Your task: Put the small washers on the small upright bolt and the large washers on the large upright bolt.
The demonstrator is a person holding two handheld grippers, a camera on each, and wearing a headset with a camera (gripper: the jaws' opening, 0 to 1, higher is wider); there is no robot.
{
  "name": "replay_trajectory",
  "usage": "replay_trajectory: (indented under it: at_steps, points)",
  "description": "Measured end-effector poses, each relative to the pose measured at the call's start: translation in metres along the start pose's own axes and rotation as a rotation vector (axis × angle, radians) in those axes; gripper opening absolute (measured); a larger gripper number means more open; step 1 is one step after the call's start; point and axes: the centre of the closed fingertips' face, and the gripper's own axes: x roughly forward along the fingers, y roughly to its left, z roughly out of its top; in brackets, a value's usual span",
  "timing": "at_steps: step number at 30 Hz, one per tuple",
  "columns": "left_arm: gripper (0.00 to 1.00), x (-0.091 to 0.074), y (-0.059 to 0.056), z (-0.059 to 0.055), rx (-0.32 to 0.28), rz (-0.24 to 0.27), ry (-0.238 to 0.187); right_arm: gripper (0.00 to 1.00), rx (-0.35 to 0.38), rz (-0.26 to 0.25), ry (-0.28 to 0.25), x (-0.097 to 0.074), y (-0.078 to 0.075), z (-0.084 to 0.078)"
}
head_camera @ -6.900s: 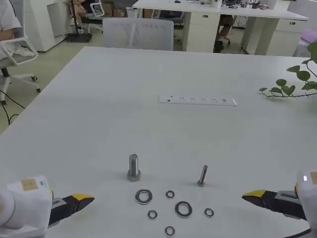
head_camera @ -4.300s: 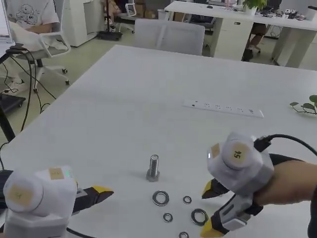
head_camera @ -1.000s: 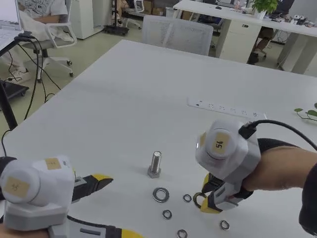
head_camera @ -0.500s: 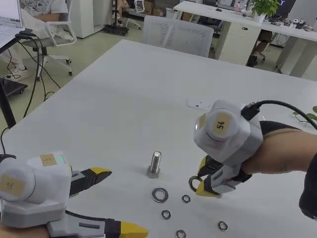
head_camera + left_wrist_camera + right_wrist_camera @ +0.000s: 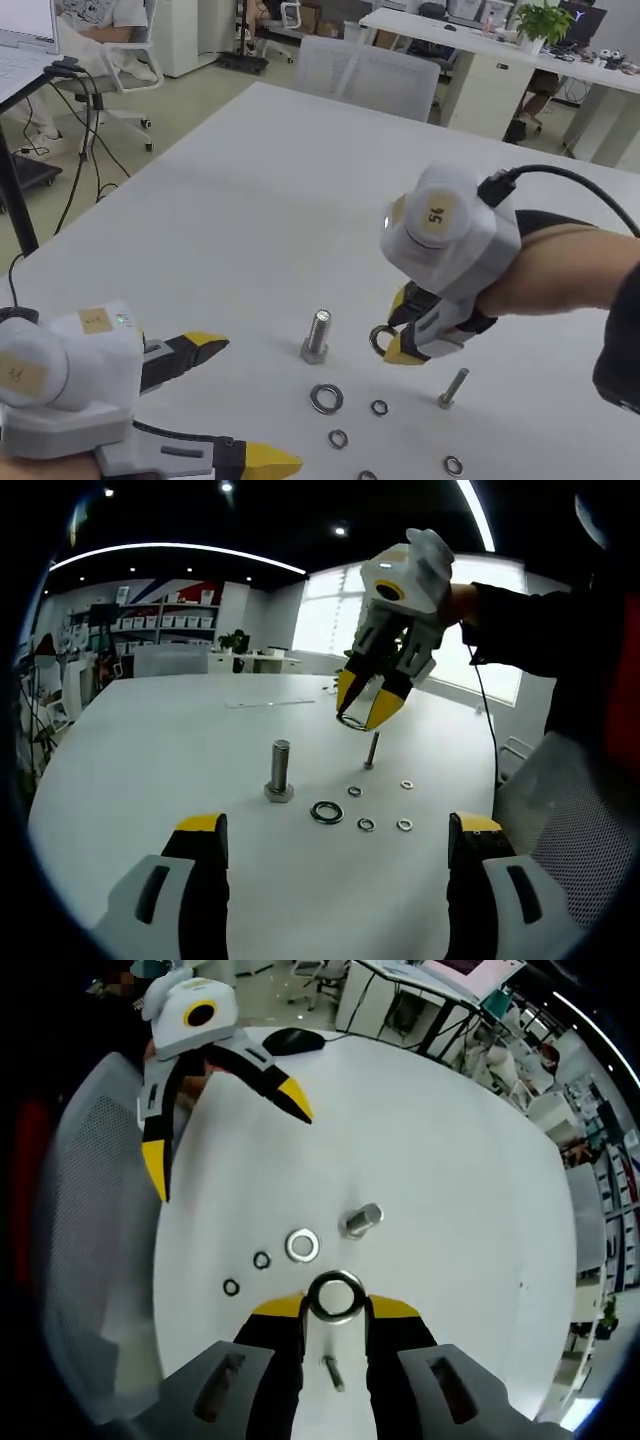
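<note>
Nearest the person, the left gripper [image 5: 238, 404] hangs low over the white table [image 5: 250, 200], to the near left of the large bolt [image 5: 317, 335]. Its yellow-tipped jaws are spread wide and hold nothing. Just on the near side of the large bolt, a loose large washer [image 5: 325, 398] lies flat on the table. Four small washers [image 5: 354, 791] are scattered around it, all nearer the person than the large bolt and mostly to its right. The large bolt stands on its head with the thread up and the shaft bare. The small bolt [image 5: 452, 388] also stands on its head, to the right of the large bolt and a little nearer the person. The right gripper [image 5: 392, 345] is held above the table just to the right of the large bolt, at about the height of its top. Its jaws are clamped on the rim of a second large washer [image 5: 335, 1295], which is close beside the large bolt's tip but apart from it. Far beyond the large bolt, a mesh-backed chair [image 5: 365, 70] stands at the table's far edge.
</note>
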Motion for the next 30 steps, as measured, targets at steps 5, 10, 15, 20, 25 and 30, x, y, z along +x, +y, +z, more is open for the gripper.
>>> replay_trajectory:
  at_steps: [5, 10, 15, 20, 25, 30]
  points:
    - [0.91, -0.001, 0.0, 0.003, 0.005, 0.002, -0.013, 0.23, -0.024, 0.002, -0.009, -0.001, -0.008, 0.014]
    - [0.89, -0.003, 0.002, 0.004, 0.009, 0.006, -0.023, 0.23, -0.049, 0.012, -0.011, 0.002, -0.015, 0.025]
    - [0.89, -0.002, 0.003, 0.005, 0.016, 0.008, -0.028, 0.23, -0.066, 0.027, -0.006, 0.008, -0.018, 0.032]
    - [0.88, -0.002, 0.004, 0.005, 0.02, 0.009, -0.029, 0.23, -0.068, 0.038, -0.008, 0.013, -0.024, 0.037]
    - [0.87, -0.002, 0.005, 0.004, 0.024, 0.01, -0.026, 0.23, -0.086, 0.056, 0.003, 0.019, -0.024, 0.042]
    - [0.87, -0.002, 0.007, 0.001, 0.019, 0.016, -0.024, 0.23, -0.099, 0.075, 0.014, 0.027, -0.027, 0.044]
